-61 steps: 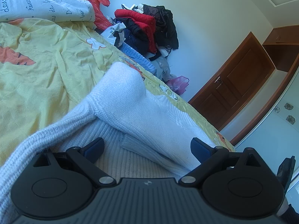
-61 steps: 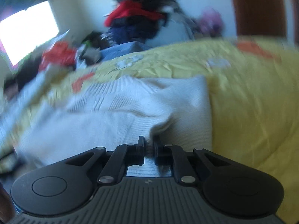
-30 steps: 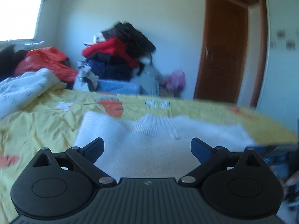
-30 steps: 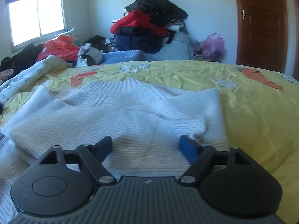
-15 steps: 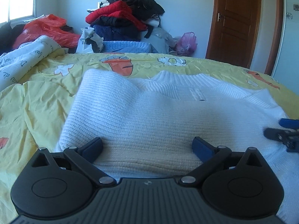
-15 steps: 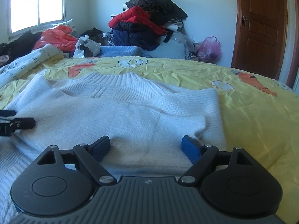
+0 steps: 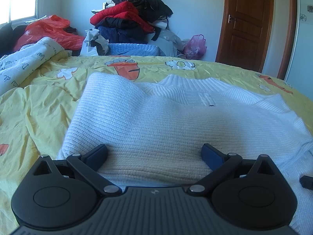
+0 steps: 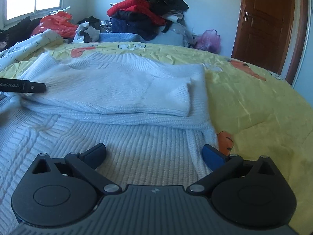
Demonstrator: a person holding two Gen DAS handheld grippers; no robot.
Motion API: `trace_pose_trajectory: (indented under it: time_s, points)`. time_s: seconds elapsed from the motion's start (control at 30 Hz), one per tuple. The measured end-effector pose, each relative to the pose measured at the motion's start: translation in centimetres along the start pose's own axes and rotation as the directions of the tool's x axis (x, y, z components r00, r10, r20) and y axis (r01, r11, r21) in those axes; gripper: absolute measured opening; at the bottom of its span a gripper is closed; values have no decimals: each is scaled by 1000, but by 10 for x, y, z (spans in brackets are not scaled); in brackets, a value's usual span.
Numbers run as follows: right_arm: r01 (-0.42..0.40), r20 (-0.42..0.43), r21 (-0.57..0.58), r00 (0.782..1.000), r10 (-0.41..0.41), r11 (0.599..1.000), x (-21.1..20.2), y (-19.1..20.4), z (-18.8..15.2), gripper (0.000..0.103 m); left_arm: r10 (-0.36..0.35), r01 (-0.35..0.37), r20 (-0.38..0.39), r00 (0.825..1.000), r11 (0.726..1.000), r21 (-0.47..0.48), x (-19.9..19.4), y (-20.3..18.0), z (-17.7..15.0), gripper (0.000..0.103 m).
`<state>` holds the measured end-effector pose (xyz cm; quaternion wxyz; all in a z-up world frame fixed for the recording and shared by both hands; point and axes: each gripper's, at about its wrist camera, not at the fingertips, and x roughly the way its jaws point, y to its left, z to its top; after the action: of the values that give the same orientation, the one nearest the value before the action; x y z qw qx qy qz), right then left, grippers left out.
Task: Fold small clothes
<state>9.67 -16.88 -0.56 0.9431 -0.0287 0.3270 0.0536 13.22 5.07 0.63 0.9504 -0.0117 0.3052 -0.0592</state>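
A white knitted sweater (image 7: 176, 121) lies on the yellow bedsheet (image 7: 39, 105), collar to the far side, both sleeves folded in over the body. In the right wrist view the sweater (image 8: 117, 90) shows a folded sleeve cuff at its right side. My left gripper (image 7: 154, 152) is open and empty, low over the sweater's near left part. My right gripper (image 8: 153, 153) is open and empty over the sweater's lower hem area. The left gripper's finger (image 8: 25, 87) shows at the left edge of the right wrist view.
A pile of red, black and navy clothes (image 7: 133, 21) stands at the far wall. A red plastic bag (image 7: 49, 31) and a printed white quilt (image 7: 23, 64) lie far left. A folded blue knit (image 7: 131, 50) sits at the bed's far edge. A brown door (image 7: 248, 25) is at the right.
The right gripper let go of the sleeve two seconds ago and opened. Both grippers have drawn back toward the sweater's near edge; the right one now sits lower, over the hem.
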Motion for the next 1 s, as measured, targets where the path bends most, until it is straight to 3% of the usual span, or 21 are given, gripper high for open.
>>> trace_pose_trajectory:
  time_s: [0.3,0.47,0.5,0.57,0.63,0.77,1.0]
  points:
    - [-16,-5,27,1000,16,1000,1,-4,-2,103,43,-43,-3,999,999,17,-10,-9,-5,103]
    - [-17,-7,30,1000,17,999,1,-4,-2,103,72,-72,-7,997,997,38,-35,-15,-16,103]
    - [-19,-8,33,1000,19,999,1,-5,-1,103,83,-82,-24,996,995,60,-42,-18,-19,103]
    - [-24,-10,41,1000,25,999,2,-6,-1,103,70,-59,-134,988,995,84,-45,-19,-32,103]
    - [-27,-10,47,1000,27,999,1,-7,0,103,40,-35,-77,996,997,73,-62,-14,-47,103]
    - [-26,-9,47,1000,26,999,1,-6,-1,103,4,-2,-74,997,1000,27,-76,-2,-56,103]
    - [-28,-6,50,1000,28,998,0,-8,-2,102,44,-39,-76,996,997,59,-73,-10,-58,103]
